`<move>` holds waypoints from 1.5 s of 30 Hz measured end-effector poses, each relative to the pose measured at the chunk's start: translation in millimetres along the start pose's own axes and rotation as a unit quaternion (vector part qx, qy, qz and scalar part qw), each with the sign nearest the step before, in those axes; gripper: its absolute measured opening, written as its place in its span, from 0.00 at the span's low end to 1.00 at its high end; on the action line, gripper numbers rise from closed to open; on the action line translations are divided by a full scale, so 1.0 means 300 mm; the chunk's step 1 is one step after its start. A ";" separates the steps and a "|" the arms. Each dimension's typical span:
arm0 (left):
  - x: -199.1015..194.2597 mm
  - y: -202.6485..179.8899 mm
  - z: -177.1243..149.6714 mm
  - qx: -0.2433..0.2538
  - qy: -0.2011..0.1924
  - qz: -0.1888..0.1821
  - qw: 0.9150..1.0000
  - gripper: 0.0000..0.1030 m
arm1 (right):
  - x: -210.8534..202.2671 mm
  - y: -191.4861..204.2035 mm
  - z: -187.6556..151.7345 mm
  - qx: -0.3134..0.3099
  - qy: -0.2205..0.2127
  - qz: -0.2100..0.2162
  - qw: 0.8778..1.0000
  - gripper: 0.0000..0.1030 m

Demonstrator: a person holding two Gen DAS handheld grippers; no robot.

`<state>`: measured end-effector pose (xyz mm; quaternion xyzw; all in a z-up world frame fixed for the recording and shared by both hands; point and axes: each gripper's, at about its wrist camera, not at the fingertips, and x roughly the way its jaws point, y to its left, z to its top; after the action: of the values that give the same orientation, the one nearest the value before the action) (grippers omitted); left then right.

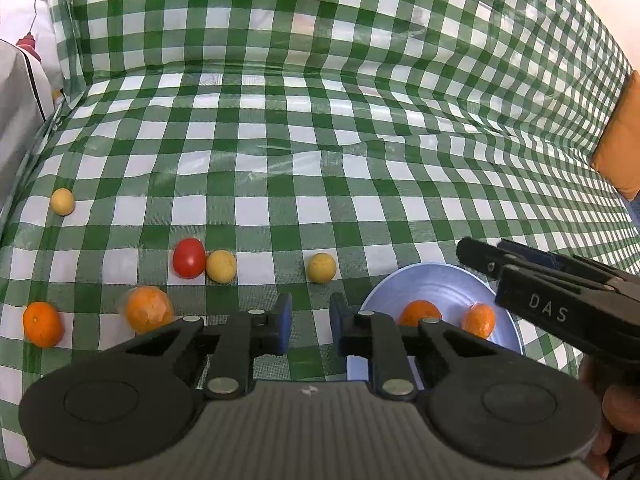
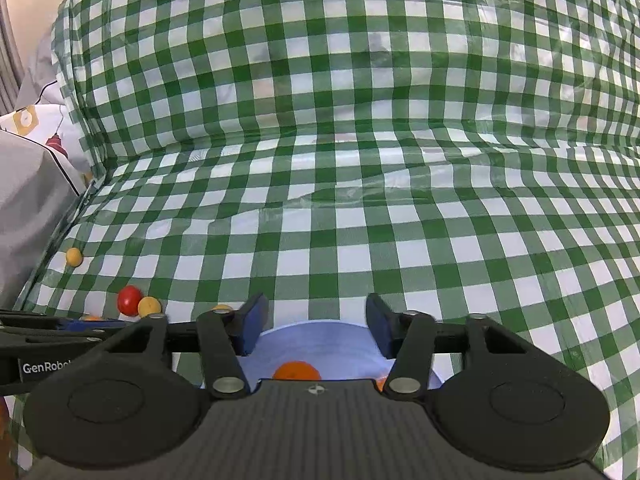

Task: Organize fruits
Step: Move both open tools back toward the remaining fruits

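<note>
A pale blue plate (image 1: 436, 284) on the green checked cloth holds two oranges (image 1: 420, 312) (image 1: 478, 320). Left of it lie a wrapped orange (image 1: 149, 308), a bare orange (image 1: 43, 324), a red tomato (image 1: 189, 258) and three yellow fruits (image 1: 221, 266) (image 1: 321, 267) (image 1: 63, 201). My left gripper (image 1: 310, 322) is open and empty, just left of the plate. My right gripper (image 2: 316, 328) is open and empty above the plate (image 2: 320, 340), with one orange (image 2: 295, 370) below it. It also shows from the side in the left wrist view (image 1: 480, 258).
The checked cloth rises into a backrest behind. A grey and white cushion (image 1: 20, 92) lies at the left edge and an orange cushion (image 1: 620, 144) at the right. The red tomato (image 2: 130, 300) and yellow fruits (image 2: 149, 307) (image 2: 74, 257) show left in the right wrist view.
</note>
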<state>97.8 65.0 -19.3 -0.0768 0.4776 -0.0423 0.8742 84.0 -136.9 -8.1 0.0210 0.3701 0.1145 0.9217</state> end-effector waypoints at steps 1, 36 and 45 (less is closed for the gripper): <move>-0.001 -0.001 -0.002 -0.001 0.001 0.002 1.000 0.21 | -0.002 0.001 0.001 0.000 -0.003 0.000 1.000 0.39; 0.019 0.475 0.065 -0.163 -0.008 -0.003 0.987 0.21 | 0.181 0.212 -0.041 -0.025 0.002 0.064 0.998 0.31; 0.102 0.436 0.057 -0.164 0.012 -0.037 0.986 0.31 | 0.313 0.285 -0.075 -0.064 0.038 0.047 0.996 0.35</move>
<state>128.7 190.9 -58.3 -0.2366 0.4855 0.0034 0.8416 117.4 -33.6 -77.4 -0.0246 0.3951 0.1817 0.9002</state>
